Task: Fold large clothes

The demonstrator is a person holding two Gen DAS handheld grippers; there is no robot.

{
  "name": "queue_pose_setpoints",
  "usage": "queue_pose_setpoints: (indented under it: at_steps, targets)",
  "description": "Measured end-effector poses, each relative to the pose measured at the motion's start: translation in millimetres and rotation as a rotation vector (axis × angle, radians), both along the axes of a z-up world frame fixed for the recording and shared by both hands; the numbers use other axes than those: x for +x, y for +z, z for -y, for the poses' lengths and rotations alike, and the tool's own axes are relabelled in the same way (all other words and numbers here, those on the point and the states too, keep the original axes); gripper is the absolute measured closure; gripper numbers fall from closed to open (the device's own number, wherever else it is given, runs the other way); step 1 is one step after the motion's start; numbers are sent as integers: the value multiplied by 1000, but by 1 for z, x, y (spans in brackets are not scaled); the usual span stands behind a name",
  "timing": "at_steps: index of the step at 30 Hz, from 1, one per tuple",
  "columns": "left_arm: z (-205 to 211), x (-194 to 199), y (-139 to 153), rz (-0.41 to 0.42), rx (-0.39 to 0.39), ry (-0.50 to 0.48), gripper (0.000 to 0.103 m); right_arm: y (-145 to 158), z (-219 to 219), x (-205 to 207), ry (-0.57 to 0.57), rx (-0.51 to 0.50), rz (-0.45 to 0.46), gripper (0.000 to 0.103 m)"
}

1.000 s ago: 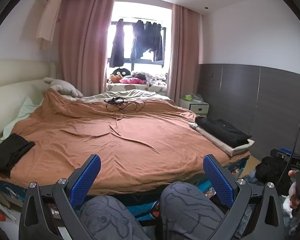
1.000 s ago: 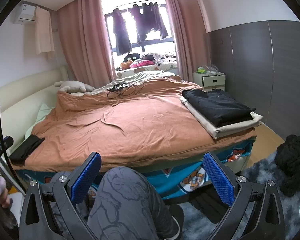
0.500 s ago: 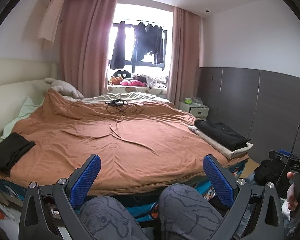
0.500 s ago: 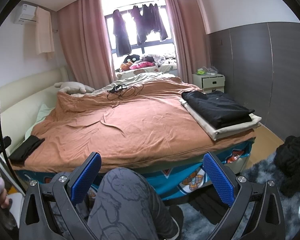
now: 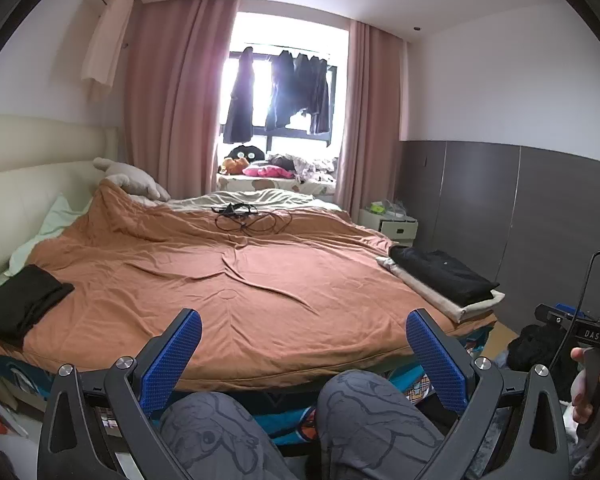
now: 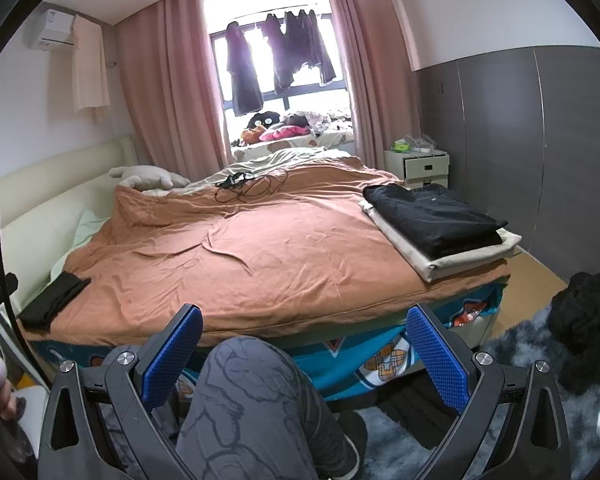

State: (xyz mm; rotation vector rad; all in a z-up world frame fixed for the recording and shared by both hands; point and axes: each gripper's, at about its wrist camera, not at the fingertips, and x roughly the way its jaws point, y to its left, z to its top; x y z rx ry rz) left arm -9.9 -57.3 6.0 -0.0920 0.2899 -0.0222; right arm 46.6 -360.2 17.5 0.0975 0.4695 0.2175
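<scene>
Orange-brown duvet (image 5: 228, 280) covers the bed before pink curtains (image 5: 172, 92).

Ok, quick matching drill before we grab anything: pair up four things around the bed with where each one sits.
Things:
1. black folded top
2. black cables
3. black fluffy heap
4. dark folded cloth

Places:
A. on the floor rug, right of the bed
B. bed's near left corner
C. far middle of the orange cover
D. on a beige folded piece at the bed's right edge

Pairs: 1-D, 2-C, 3-A, 4-B
</scene>
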Motion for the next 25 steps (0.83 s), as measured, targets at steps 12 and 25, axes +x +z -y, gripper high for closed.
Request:
queue_pose_setpoints:
  at_steps: [12, 25]
  targets:
    - [3, -5, 3, 6, -11, 8, 1, 0, 1, 1, 1, 0, 0, 1]
    - [9, -14, 4, 14, -7, 12, 1, 0, 2, 0, 4, 2, 0, 1]
